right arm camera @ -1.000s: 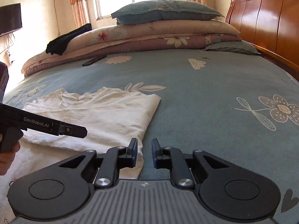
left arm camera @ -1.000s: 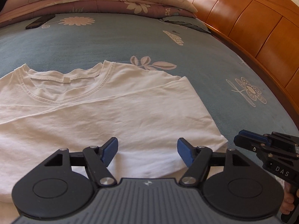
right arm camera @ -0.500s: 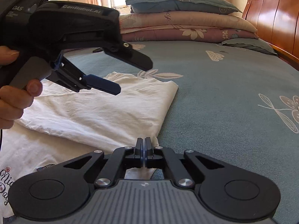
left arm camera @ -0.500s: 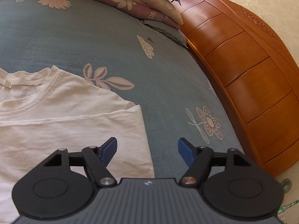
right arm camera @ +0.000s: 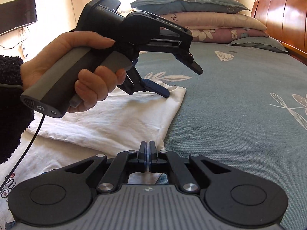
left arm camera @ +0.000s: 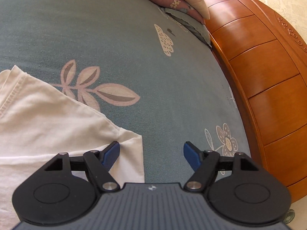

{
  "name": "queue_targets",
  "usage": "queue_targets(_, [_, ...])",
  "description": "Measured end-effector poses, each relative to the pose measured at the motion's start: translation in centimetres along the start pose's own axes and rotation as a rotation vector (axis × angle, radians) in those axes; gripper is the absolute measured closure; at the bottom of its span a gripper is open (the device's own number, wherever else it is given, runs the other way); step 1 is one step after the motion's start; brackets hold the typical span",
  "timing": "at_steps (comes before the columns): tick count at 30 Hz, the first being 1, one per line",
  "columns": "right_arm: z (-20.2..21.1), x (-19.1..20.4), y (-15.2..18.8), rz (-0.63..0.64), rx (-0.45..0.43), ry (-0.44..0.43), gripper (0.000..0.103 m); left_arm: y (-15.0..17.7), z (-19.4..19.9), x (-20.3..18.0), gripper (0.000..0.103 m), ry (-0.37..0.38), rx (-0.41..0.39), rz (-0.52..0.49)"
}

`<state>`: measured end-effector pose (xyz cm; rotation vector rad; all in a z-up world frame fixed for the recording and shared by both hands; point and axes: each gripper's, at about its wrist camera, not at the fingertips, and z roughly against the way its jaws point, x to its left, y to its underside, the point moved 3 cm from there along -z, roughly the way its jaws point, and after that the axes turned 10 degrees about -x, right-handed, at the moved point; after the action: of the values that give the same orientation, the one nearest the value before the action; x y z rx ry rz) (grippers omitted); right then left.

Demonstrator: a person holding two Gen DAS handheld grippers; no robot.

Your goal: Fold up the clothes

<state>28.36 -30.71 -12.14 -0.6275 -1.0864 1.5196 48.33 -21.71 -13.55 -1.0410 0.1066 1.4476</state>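
A white T-shirt (right arm camera: 122,118) lay folded on the blue-grey floral bedsheet (right arm camera: 239,118), its collar end towards the stacked pillows and quilts (right arm camera: 201,19) at the far side of the bed. The right gripper (right arm camera: 147,153) had its fingers pressed together on the near corner of the shirt — a thin sliver of white cloth showed between the pads, and more cloth lay under the linkage.

The left gripper (left arm camera: 151,152) hung over the shirt's far right corner with its blue-padded fingers wide apart, holding nothing. In the left wrist view, the left fingertip (left arm camera: 112,153) sat over the edge of the white fabric (left arm camera: 57,126), while the other stood above bare sheet. From the right wrist view the lower finger (right arm camera: 156,89) appeared to touch or nearly touch the cloth (which of the two could not be told), and the upper one jutted out above it.

A hand (right arm camera: 76,71) in a dark fuzzy sleeve (right arm camera: 11,103) gripped the left gripper's handle. The wooden headboard (left arm camera: 264,80) ran along the bed's right side.
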Motion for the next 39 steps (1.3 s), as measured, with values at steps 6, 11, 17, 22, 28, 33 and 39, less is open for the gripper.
queue_targets(6, [0.1, 0.0, 0.1, -0.001, -0.003, -0.002, 0.1, 1.0, 2.0, -1.5, 0.026, 0.051, -0.02, -0.026])
queue_targets(11, [0.2, 0.3, 0.3, 0.007, -0.006, 0.002, 0.099, 1.5, 0.5, -1.9, 0.025, 0.02, -0.015, -0.053])
queue_targets(17, [0.2, 0.1, 0.3, 0.002, -0.006, 0.0, 0.099, 0.8, -0.5, -1.6, 0.025, 0.004, -0.056, -0.015])
queue_targets(22, [0.3, 0.3, 0.5, 0.013, -0.009, 0.009, 0.098, 1.7, 3.2, -2.3, 0.025, -0.025, -0.087, -0.144])
queue_targets(28, [0.4, 0.7, 0.6, 0.014, -0.011, 0.01, 0.091, 2.8, 8.7, -1.3, 0.025, -0.066, -0.145, -0.268])
queue_targets(33, [0.4, 1.1, 0.6, 0.032, -0.011, 0.02, 0.087, 3.2, 12.7, 2.6, 0.025, -0.087, -0.175, -0.228])
queue_targets(39, [1.0, 0.4, -0.3, 0.023, -0.037, 0.03, 0.074, 3.5, 14.7, 8.3, 0.024, -0.212, -0.165, -0.115])
